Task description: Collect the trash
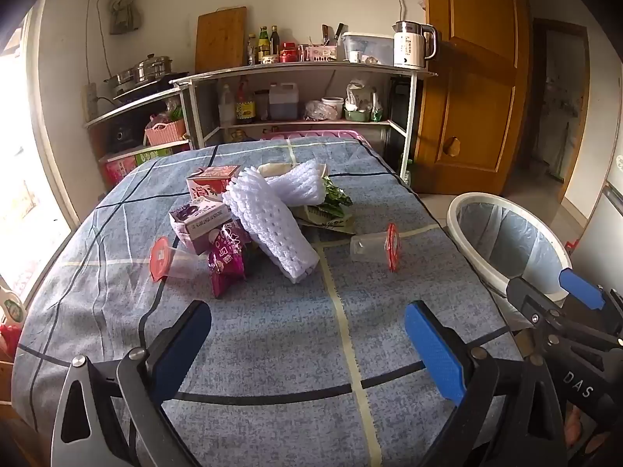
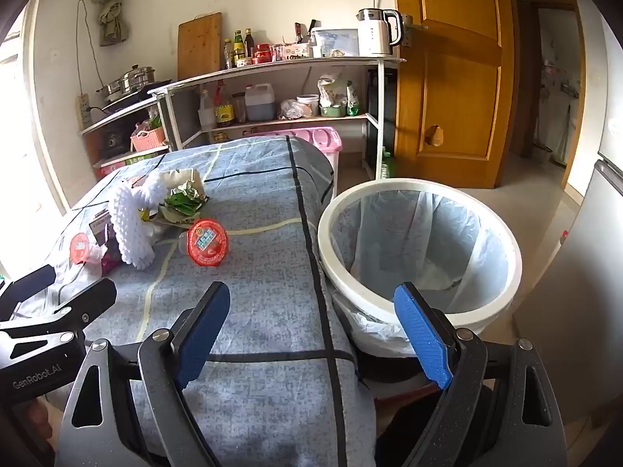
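A pile of trash lies mid-table on the blue checked cloth: white foam nets, a red carton, a purple carton, a magenta wrapper, green wrappers, and two clear cups with red lids. The nearer cup shows in the right wrist view. A white bin with a clear liner stands at the table's right edge. My left gripper is open and empty over the near cloth. My right gripper is open and empty between table edge and bin.
Metal shelves with bottles, a kettle and pots stand behind the table. A wooden door is at the right, a pink tub behind the table. A bright window is at the left.
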The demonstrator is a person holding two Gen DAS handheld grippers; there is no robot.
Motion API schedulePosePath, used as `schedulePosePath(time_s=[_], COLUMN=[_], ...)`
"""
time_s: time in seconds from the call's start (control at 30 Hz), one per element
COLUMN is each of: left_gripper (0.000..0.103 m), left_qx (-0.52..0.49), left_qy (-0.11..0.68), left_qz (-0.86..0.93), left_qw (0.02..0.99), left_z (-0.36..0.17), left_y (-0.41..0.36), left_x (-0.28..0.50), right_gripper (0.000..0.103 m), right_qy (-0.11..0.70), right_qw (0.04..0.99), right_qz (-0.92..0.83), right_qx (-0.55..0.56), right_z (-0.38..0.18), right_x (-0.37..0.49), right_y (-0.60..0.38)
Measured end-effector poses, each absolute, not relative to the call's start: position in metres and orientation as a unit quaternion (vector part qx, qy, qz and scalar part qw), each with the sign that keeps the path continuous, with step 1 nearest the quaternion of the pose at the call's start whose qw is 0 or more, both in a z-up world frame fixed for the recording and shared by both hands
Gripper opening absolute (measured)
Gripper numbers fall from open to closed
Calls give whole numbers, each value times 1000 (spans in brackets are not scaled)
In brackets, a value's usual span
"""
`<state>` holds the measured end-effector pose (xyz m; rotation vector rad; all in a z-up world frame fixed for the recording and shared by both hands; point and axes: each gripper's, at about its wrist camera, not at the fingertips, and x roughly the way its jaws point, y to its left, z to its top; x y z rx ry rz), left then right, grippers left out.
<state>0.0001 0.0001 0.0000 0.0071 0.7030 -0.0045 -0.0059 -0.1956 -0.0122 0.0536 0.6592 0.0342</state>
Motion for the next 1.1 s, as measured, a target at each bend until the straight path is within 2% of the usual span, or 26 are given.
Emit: schedulePosePath(time_s=[1.1], left_gripper=[101], left_qx=[8], left_qy=[339], left_qz=[1], left_qw=[941], left_z=[-2], left_y=[-1], left_x=[-1], right_gripper=[87], right_qy=[323], right_qw=[946], right_qz=[5], right_qx=[23], right_z=[-10], right_x=[-7], right_y=[-197])
